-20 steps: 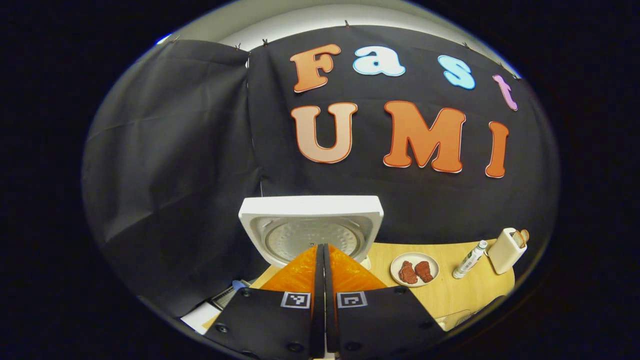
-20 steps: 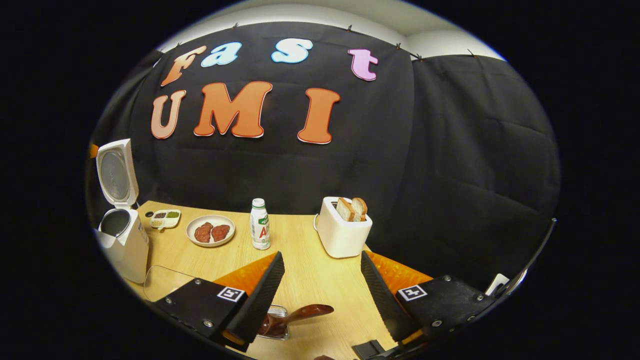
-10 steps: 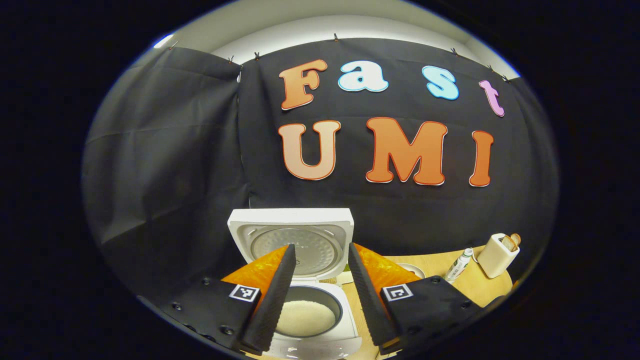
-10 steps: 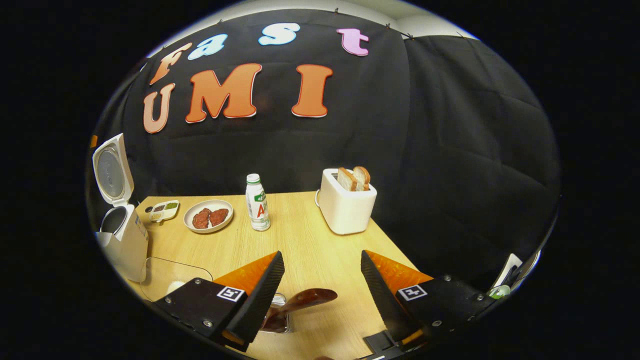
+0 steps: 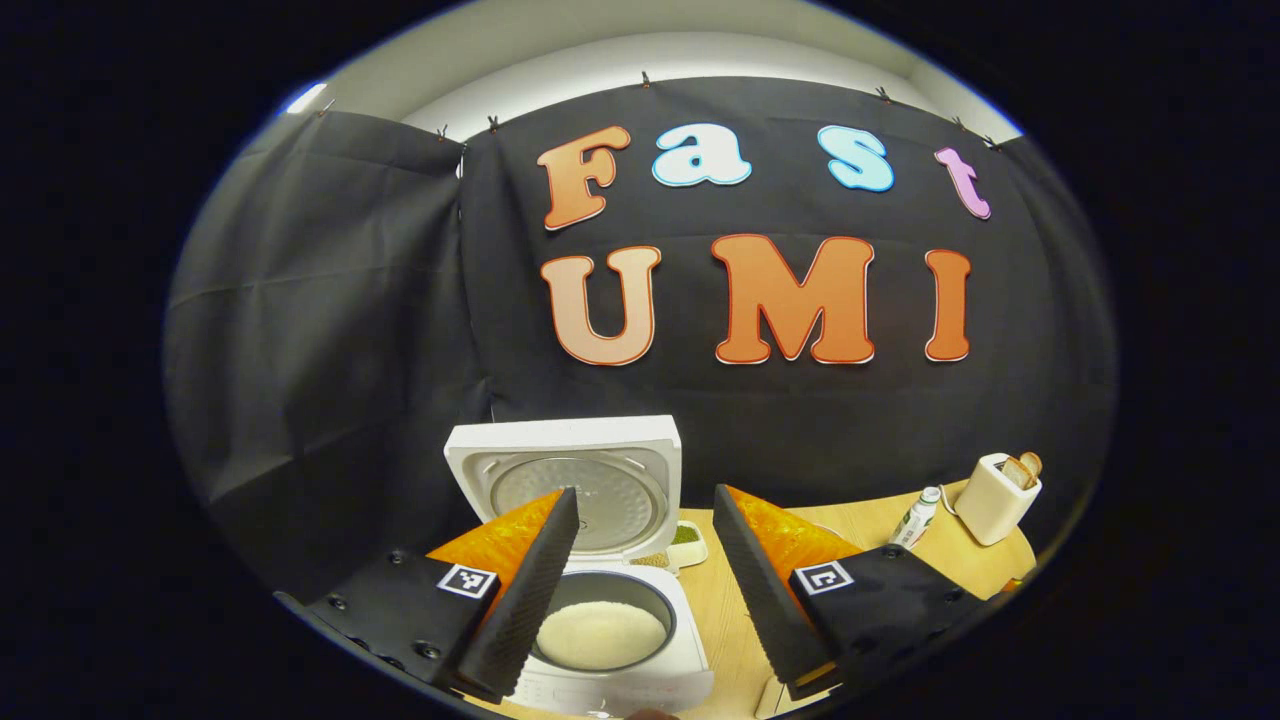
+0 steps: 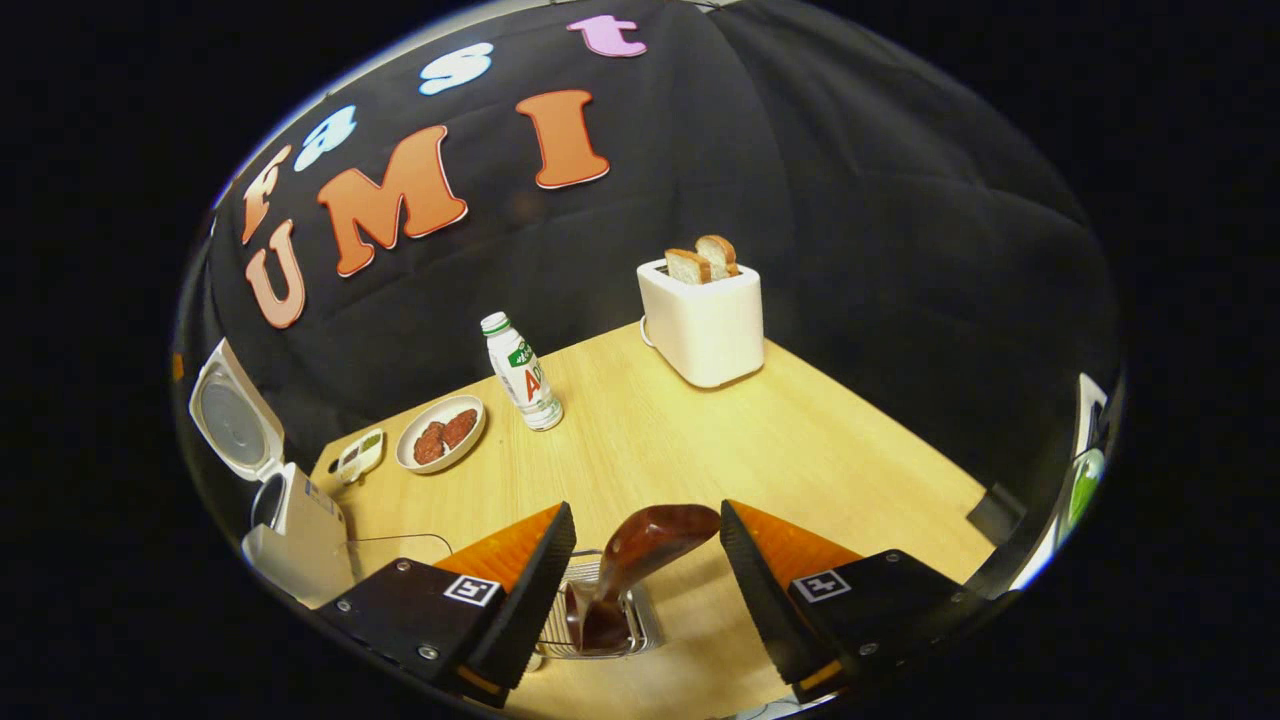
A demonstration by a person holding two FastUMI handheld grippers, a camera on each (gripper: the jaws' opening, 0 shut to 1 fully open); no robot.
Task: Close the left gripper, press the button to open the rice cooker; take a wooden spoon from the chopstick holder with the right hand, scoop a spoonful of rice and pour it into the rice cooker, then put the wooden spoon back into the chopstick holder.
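In your left gripper view, the rice cooker [image 5: 610,640] sits low in the middle of the frame, on the table [image 5: 870,525]. Its lid [image 5: 565,480] stands up behind the pot, and rice [image 5: 600,635] lies in the pot. The toaster [image 5: 995,485] is far right, with the bottle [image 5: 915,518] just left of it. In your right gripper view, the toaster [image 6: 703,320] stands at the back of the table [image 6: 800,450], with bread [image 6: 703,260] in it. The bottle [image 6: 522,372] is left of it, then the plate [image 6: 441,433], then a small dish [image 6: 360,455]. The rice cooker [image 6: 290,520] is at the far left. The chopstick holder [image 6: 600,620] is at the bottom middle, with the wooden spoon [image 6: 640,550] in it.
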